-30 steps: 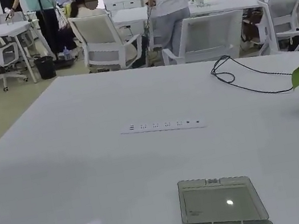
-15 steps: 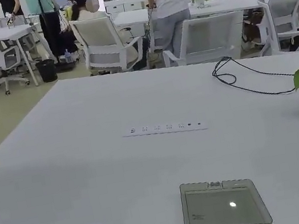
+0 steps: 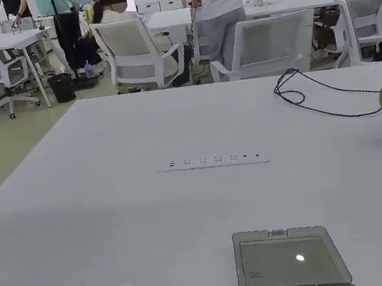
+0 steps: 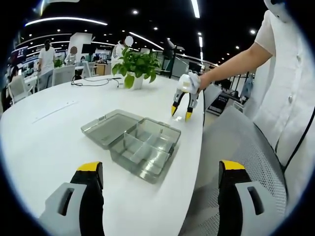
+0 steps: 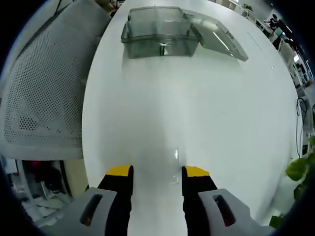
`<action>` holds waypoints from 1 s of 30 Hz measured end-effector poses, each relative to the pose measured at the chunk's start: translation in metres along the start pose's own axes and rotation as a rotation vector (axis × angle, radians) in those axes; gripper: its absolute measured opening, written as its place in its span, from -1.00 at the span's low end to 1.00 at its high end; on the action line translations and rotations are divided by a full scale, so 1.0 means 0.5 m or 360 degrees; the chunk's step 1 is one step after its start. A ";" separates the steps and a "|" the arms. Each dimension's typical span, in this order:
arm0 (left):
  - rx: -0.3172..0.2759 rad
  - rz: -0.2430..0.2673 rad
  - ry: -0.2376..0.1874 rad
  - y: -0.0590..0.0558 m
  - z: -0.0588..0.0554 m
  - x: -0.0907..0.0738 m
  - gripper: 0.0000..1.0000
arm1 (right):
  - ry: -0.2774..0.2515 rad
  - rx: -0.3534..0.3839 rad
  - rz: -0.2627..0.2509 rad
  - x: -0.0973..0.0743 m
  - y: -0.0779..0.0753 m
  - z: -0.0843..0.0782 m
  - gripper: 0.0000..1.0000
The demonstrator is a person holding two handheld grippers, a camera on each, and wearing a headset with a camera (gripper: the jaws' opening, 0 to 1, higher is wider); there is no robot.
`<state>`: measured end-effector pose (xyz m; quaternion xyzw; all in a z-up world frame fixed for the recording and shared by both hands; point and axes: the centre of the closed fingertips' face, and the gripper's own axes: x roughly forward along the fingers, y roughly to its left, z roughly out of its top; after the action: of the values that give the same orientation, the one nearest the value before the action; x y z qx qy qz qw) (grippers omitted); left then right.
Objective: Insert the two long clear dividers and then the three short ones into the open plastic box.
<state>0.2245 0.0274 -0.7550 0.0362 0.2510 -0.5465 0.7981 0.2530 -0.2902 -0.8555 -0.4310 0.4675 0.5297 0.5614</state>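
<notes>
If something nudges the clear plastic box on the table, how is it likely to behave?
The clear plastic box looks thin-walled, so it is probably light and quick to slide on the smooth white table. Its open lid lies flat alongside, so tipping seems unlikely; an off-centre push may swing it round.

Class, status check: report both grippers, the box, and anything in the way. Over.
Left gripper open, facing box. Right gripper open above bare table. Lid open, dividers visible inside. No obstacle seen.

Smoky clear box (image 4: 132, 164) open, lid (image 4: 110, 128) flat alongside, dividers (image 4: 136, 143) upright inside.
</notes>
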 end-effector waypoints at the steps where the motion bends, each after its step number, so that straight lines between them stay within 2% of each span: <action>1: 0.0000 0.0000 0.0001 0.000 0.000 0.000 1.00 | -0.0005 0.0001 -0.0010 0.001 -0.003 -0.002 -0.21; 10: -0.0004 -0.0002 0.0002 0.001 -0.001 0.001 0.98 | -0.0003 -0.0008 -0.0031 0.004 -0.006 -0.007 -0.33; 24: -0.0010 0.0001 -0.0001 0.000 -0.004 -0.001 0.97 | 0.0012 -0.0003 -0.0050 0.004 -0.005 -0.007 -0.34; 30: -0.0017 0.0015 -0.0012 0.002 -0.001 -0.006 0.97 | -0.0046 0.0012 -0.0099 -0.016 -0.006 0.013 -0.34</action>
<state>0.2246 0.0307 -0.7544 0.0310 0.2508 -0.5415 0.8018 0.2566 -0.2853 -0.8466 -0.4354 0.4478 0.5164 0.5859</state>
